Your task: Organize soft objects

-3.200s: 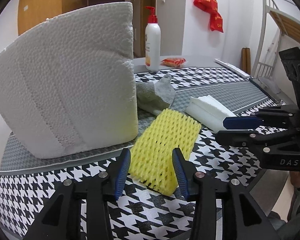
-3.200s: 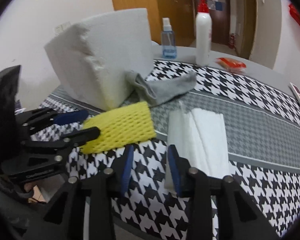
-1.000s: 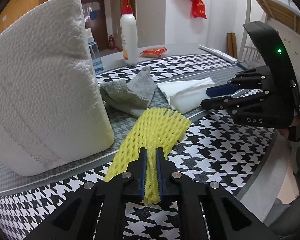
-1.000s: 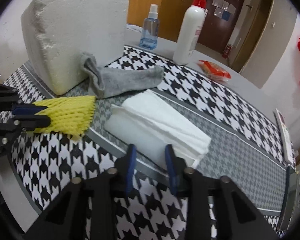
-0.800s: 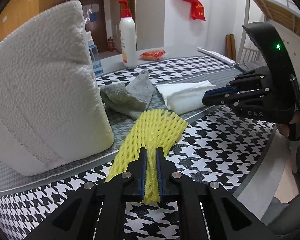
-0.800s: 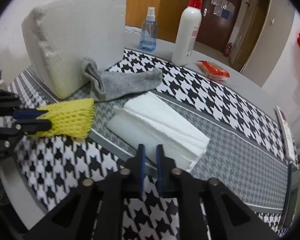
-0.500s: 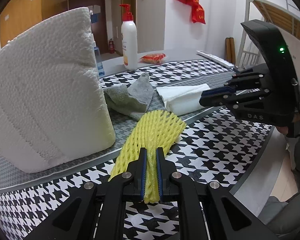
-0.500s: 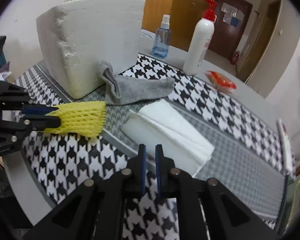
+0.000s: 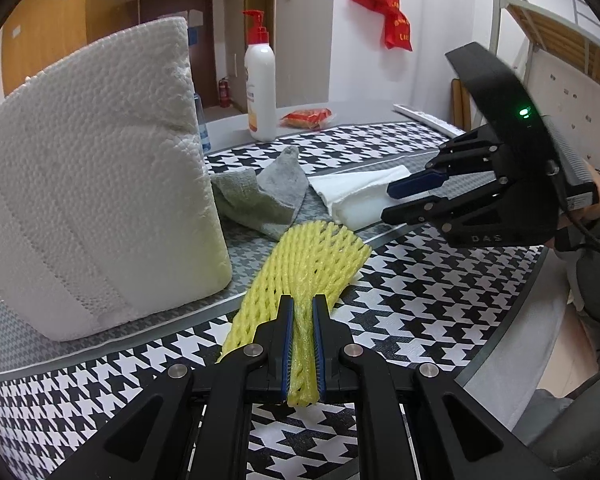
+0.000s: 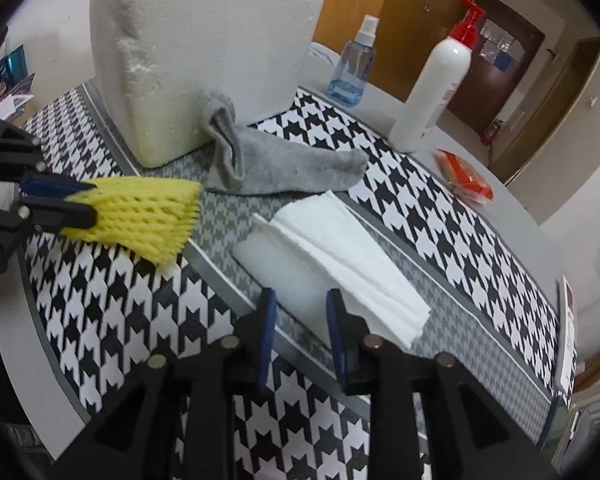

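Note:
My left gripper [image 9: 301,312] is shut on the yellow foam net [image 9: 308,256] and holds it just above the houndstooth cloth; the net also shows in the right wrist view [image 10: 140,212]. My right gripper [image 10: 300,304] is open over the near end of the white foam sheet stack [image 10: 332,252], which also shows in the left wrist view [image 9: 360,196]. A grey sock [image 10: 276,164] lies between the net and the big white foam block [image 10: 204,48].
A white pump bottle [image 10: 432,84], a blue spray bottle [image 10: 352,68] and a red snack packet [image 10: 464,176] stand at the back. The table edge [image 9: 512,336] curves close on the right in the left wrist view.
My left gripper closed on the yellow net and lifted it. My right gripper shut for a moment and has opened again over the white sheets.

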{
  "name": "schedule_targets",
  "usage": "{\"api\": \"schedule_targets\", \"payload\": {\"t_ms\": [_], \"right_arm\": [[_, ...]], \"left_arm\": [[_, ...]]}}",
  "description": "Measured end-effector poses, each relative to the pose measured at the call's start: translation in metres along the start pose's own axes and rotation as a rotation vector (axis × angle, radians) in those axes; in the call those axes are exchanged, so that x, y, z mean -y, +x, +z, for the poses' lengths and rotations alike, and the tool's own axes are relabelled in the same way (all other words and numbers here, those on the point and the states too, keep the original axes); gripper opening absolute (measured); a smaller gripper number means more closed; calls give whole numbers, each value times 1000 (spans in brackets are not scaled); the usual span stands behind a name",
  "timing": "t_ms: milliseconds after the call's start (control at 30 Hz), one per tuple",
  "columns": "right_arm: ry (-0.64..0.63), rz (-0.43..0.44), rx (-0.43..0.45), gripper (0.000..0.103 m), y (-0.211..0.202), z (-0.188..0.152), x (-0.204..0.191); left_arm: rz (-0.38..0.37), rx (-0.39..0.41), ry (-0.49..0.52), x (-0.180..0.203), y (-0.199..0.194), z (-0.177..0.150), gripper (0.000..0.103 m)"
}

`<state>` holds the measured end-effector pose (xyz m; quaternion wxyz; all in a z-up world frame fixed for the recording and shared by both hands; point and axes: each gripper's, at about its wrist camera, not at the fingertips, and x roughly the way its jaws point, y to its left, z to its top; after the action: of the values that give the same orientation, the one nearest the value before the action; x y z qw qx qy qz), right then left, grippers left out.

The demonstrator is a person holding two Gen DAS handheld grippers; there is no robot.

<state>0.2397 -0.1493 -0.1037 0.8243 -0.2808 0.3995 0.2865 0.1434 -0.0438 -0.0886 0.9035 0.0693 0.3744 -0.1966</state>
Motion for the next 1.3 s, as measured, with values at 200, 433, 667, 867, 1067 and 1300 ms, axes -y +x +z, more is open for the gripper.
{"api": "schedule_targets", "payload": {"t_ms": [200, 433, 667, 867, 1067, 1300], "right_arm": [[-38, -18, -2, 35, 3, 4, 8], [-45, 34, -9, 37, 7, 6, 17], [-60, 70, 0, 37, 3, 1, 13], [-87, 101, -11, 44, 8, 0, 10], [-66, 140, -15, 47, 16, 7, 17], [-69, 113, -13, 17, 11, 9, -3]], "left_arm": [[-9, 8, -4, -2, -11, -4, 10], [-5, 6, -17, -4, -14, -7, 10], [-5, 6, -17, -5, -15, -6, 10], [-10, 13, -26, -5, -18, -5, 10], [0, 24, -37, -9, -25, -7, 10], [5, 26, -50, -11, -27, -8, 10]]}}
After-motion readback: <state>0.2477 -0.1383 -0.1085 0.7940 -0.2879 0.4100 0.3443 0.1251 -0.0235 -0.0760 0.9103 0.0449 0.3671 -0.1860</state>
